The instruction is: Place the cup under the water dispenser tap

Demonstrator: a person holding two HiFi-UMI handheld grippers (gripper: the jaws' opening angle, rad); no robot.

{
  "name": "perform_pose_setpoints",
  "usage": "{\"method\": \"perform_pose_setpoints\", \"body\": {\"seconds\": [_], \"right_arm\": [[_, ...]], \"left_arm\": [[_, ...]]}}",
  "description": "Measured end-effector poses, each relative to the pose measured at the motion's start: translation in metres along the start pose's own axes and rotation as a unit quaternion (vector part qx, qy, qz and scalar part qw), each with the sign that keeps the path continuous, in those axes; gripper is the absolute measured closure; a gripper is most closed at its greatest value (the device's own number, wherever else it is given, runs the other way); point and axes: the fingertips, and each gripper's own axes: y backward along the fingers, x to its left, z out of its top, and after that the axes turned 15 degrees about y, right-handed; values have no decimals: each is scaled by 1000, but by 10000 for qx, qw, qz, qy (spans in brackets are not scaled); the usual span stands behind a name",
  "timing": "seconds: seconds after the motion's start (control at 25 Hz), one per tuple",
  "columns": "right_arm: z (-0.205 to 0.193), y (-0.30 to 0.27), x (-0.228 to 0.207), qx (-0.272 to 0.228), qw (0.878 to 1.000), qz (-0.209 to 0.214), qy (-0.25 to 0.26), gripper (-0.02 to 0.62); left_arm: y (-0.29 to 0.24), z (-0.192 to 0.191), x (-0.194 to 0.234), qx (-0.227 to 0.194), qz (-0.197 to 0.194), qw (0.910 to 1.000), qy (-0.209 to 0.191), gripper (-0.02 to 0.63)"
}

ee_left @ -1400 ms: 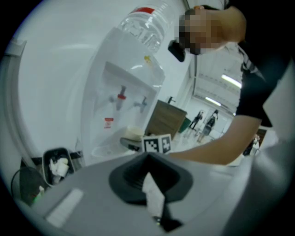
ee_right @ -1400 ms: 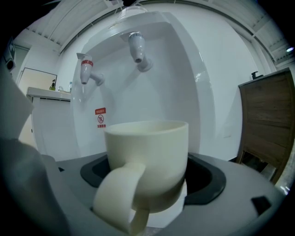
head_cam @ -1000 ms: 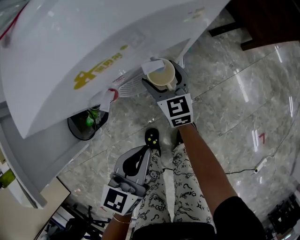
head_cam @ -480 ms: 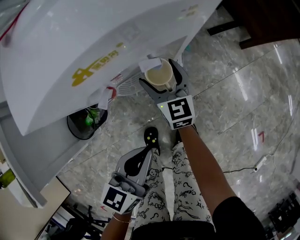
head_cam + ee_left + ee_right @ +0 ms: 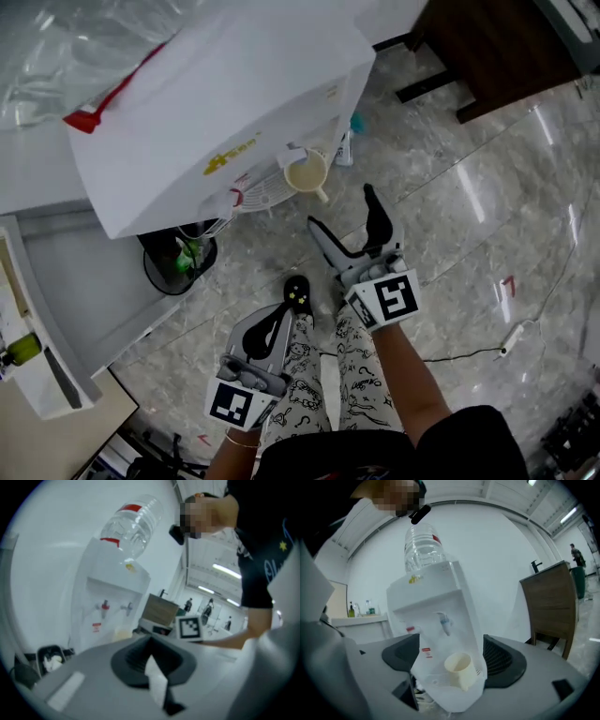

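A cream cup (image 5: 307, 174) stands upright on the drip tray (image 5: 265, 187) of the white water dispenser (image 5: 234, 112), below the blue tap (image 5: 444, 620). My right gripper (image 5: 342, 211) is open and empty, a short way back from the cup on the floor side. In the right gripper view the cup (image 5: 460, 667) shows between the spread dark pads (image 5: 504, 660), apart from them. My left gripper (image 5: 278, 319) hangs low by the person's legs, shut on nothing. In the left gripper view the dispenser (image 5: 108, 597) and the cup (image 5: 123, 633) are small and far.
A black bin (image 5: 178, 258) with rubbish stands left of the dispenser. A dark wooden cabinet (image 5: 506, 47) stands to its right. A white counter (image 5: 56, 309) runs along the left. A thin cable (image 5: 469, 354) lies on the marble floor. A red tap (image 5: 410, 629) is beside the blue one.
My right gripper let go of the cup, opened, and drew back from the dispenser. The cup stays on the drip tray. The left gripper has hardly moved.
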Motion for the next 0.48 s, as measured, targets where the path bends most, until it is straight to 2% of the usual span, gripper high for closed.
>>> {"method": "perform_pose_setpoints", "body": {"seconds": [0.08, 0.16, 0.2, 0.24, 0.36, 0.48], "right_arm": [[22, 32, 10, 220, 9987, 412, -219, 166], [52, 70, 17, 409, 9968, 647, -228, 186], [69, 88, 18, 449, 9966, 664, -193, 331], [88, 103, 16, 437, 9967, 664, -182, 579], [145, 121, 7, 215, 9958, 845, -266, 581], [200, 137, 16, 144, 9952, 935, -233, 581]], "left_arm": [[12, 22, -6, -119, 149, 9997, -142, 609], [31, 44, -18, -151, 304, 9992, -217, 609], [40, 57, -27, -161, 358, 9989, -269, 609], [47, 72, -38, -215, 356, 9985, -362, 609], [57, 123, -69, -555, 99, 9954, -777, 609], [78, 155, -100, -751, 3, 9924, -976, 609]]}}
